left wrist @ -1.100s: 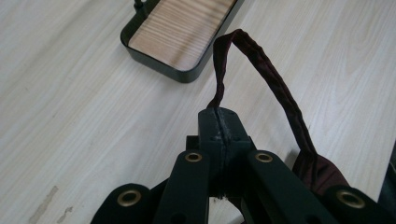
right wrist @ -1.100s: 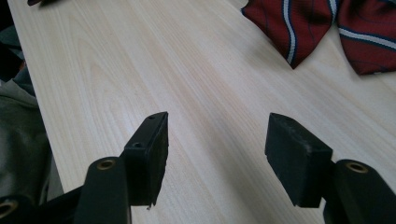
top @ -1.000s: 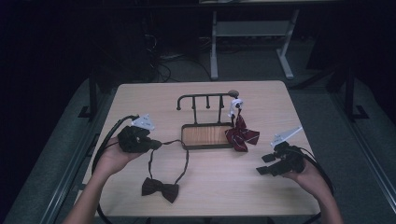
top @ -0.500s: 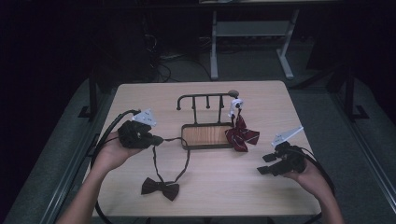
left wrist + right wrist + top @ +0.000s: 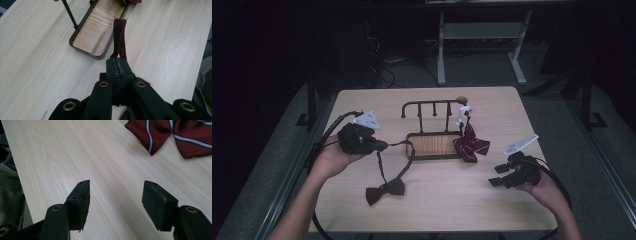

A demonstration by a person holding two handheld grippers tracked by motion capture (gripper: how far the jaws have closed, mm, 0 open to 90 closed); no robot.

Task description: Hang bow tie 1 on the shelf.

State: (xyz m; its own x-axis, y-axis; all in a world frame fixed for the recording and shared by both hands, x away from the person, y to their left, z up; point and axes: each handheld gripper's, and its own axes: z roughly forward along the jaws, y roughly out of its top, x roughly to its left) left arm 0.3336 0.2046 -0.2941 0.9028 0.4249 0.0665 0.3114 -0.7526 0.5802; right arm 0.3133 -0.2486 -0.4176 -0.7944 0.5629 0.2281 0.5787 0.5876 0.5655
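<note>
The jaws of the left gripper point(image 5: 119, 65) are pressed together on the strap point(image 5: 119, 37) of a dark bow tie point(image 5: 384, 190), pinching the doubled maroon-brown band right at their tips. The jaws of the right gripper point(image 5: 117, 202) stand wide apart with nothing between them.

In the high view the left gripper point(image 5: 379, 146) is held above the bench point(image 5: 437, 205), the left hand point(image 5: 332, 159) cupping it from below and its nose pointing level toward the stand. The right hand point(image 5: 544, 189) holds the right gripper point(image 5: 498, 176) low over the bench near the right edge, pointing left.

From the left jaws the strap runs in a loop: one side reaches to the near left corner of the stand's wooden tray point(image 5: 434, 145), the other drops to the bow, which lies flat on the bench in front of the tray. A red striped bow tie point(image 5: 471, 146) hangs from the stand's rail point(image 5: 432, 104), its bow resting at the tray's right end.
</note>
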